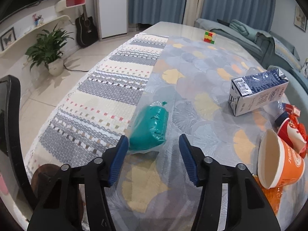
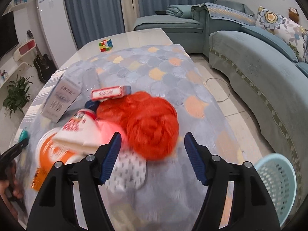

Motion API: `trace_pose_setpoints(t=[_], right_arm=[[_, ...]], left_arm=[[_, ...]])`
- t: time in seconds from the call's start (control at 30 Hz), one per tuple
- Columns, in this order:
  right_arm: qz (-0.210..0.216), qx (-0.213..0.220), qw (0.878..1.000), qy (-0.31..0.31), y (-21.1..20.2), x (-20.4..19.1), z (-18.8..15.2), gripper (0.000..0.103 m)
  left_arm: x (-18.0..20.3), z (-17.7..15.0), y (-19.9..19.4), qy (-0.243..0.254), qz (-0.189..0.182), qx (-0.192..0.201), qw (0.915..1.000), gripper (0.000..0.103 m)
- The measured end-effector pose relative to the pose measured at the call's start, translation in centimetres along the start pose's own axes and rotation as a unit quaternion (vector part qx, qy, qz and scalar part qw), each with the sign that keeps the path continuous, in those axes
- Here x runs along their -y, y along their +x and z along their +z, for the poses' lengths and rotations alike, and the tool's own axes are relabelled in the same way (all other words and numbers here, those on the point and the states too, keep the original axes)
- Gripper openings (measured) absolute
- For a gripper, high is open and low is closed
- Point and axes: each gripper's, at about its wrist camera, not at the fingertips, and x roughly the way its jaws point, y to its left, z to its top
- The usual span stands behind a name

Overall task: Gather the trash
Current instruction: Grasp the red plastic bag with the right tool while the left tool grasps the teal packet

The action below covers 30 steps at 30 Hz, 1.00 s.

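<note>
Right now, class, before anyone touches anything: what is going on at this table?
A person is clearing trash from a cloth-covered table, one tool in each hand. The left tool is open and empty, pointed at a teal bag. The right tool is also open and empty, just short of a crumpled orange bag. A milk carton and an orange cup lie on the table. A light blue basket waits beside the table.

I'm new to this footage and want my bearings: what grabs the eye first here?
The bright orange-red crumpled bag dominates, lying on the table just ahead of the open right gripper. In the left view, a teal bundle in clear plastic sits just beyond the open left gripper, with a toppled milk carton farther right. A pale blue basket waits beside the table.
</note>
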Motion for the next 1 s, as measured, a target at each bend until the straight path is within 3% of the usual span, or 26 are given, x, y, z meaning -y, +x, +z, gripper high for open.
trace_pose_setpoints(t=[0.1,0.47,0.77,1.0], right_arm=[[-0.011,-0.004,1.000,0.002,1.9,0.0,0.7,0.068],[-0.021,-0.045,0.999,0.006,6.8,-0.3,1.4,0.068],[-0.021,-0.033,0.999,0.019,6.1,0.3,1.0,0.033],[-0.009,0.006,0.999,0.038,2.1,1.2,0.4,0.028]], left_arm=[[-0.4,0.0,0.0,-0.010,-0.015,0.005,0.9998,0.037],[-0.5,0.2,-0.1,-0.014,-0.029,0.021,0.9993,0.035],[1.6,0.2,-1.3,0.023,-0.055,0.039,0.9975,0.035],[3.6,0.4,-3.7,0.040,-0.088,0.059,0.9935,0.035]])
